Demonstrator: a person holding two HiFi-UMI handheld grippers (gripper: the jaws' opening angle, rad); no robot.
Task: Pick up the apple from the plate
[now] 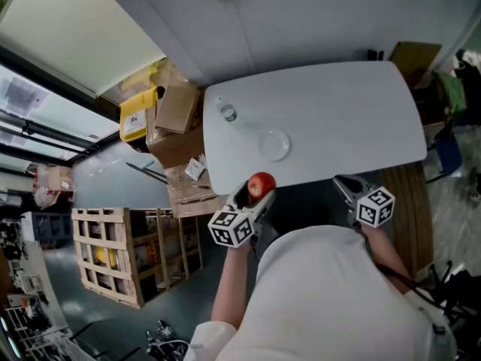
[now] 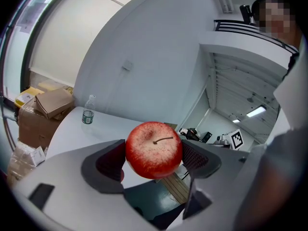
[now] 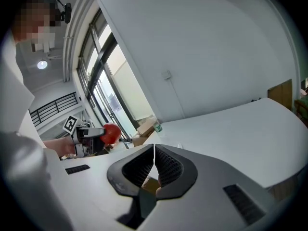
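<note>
Left gripper (image 1: 258, 192): my fingers are clenched on the round red apple (image 1: 261, 183); in the left gripper view the apple (image 2: 154, 149) sits squarely between the two dark ribbed pads (image 2: 195, 157), touching both, brown stalk facing the camera. The apple is off the clear glass plate (image 1: 274, 144); from the head view it hangs at the near edge of the table, apart from the plate, which lies flat further in.

Right gripper (image 1: 346, 188): jaws together, pads meeting along a thin seam in the right gripper view (image 3: 154, 163); nothing held; it sits at the near table edge, well to the right of the apple.

Surface: white rounded-corner table (image 1: 346, 104), smooth and matte; on it the plate and a small clear plastic water bottle (image 1: 228, 112) with a green label (image 2: 87, 112), upright near the far left corner.

Room: pale grey wall behind the table; long window band (image 1: 45, 104) along the left side; dark grey-green floor (image 1: 98, 175). Brown cardboard boxes (image 1: 176, 110) and a yellow box (image 1: 139, 113) are stacked just beside the table's left end; a slatted wooden crate (image 1: 124, 250) stands on the floor nearer me. A brown wooden panel (image 1: 409, 209) lies below the table's right end. From the right gripper view the left gripper (image 3: 89, 134) shows across from me, apple (image 3: 111, 133) at its tip.
</note>
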